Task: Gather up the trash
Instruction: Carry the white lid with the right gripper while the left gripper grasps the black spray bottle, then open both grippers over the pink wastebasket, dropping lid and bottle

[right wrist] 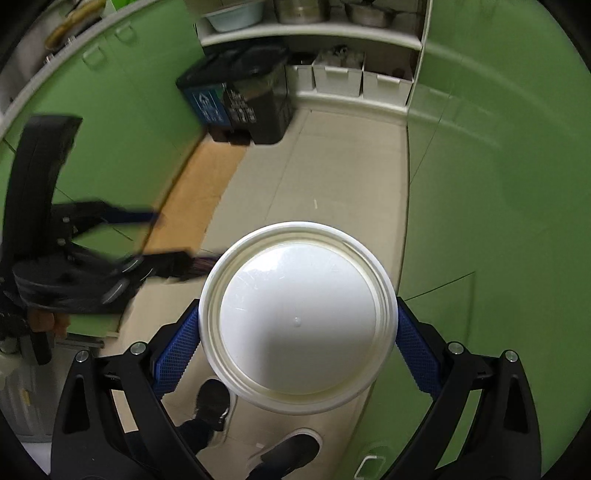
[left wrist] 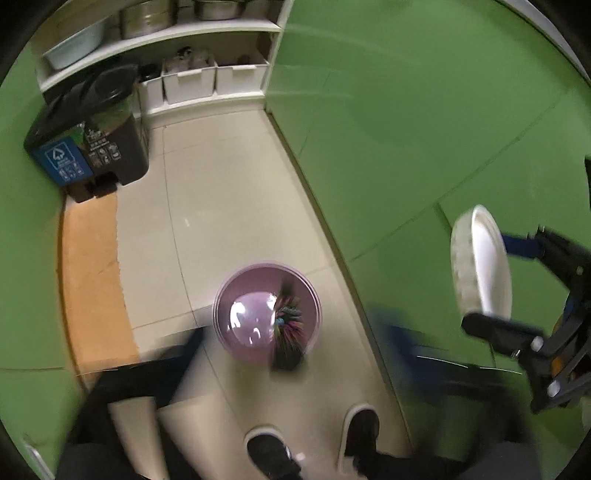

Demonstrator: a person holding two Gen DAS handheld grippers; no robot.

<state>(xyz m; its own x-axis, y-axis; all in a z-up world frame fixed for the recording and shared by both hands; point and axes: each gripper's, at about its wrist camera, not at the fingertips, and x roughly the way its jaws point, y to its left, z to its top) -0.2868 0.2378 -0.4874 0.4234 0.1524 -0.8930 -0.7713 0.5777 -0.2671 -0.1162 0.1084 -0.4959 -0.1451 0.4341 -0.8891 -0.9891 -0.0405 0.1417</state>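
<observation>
A purple bin [left wrist: 240, 321] stands on the tiled floor below my left gripper [left wrist: 284, 321]. Its blurred fingers are spread wide on either side of the bin and touch nothing. A dark, colourful wrapper [left wrist: 288, 325], smeared by motion, lies across the bin's right side and rim. My right gripper [right wrist: 297, 310] is shut on a white plastic bowl [right wrist: 299, 314]; the blue pads [right wrist: 177, 350] press its rim from both sides and its underside faces the camera. From the left wrist view the bowl [left wrist: 484, 258] hangs at the right, against the green cabinet. The left gripper [right wrist: 173, 236] shows blurred at the left.
A black two-part trash bin [left wrist: 88, 147] with a blue recycling label stands by a white shelf [left wrist: 207, 29] holding white boxes and metal pots. Green cabinets [left wrist: 406, 129] line both sides of the narrow floor. Cardboard [left wrist: 92, 277] lies along the left. A person's shoes [left wrist: 273, 454] are below.
</observation>
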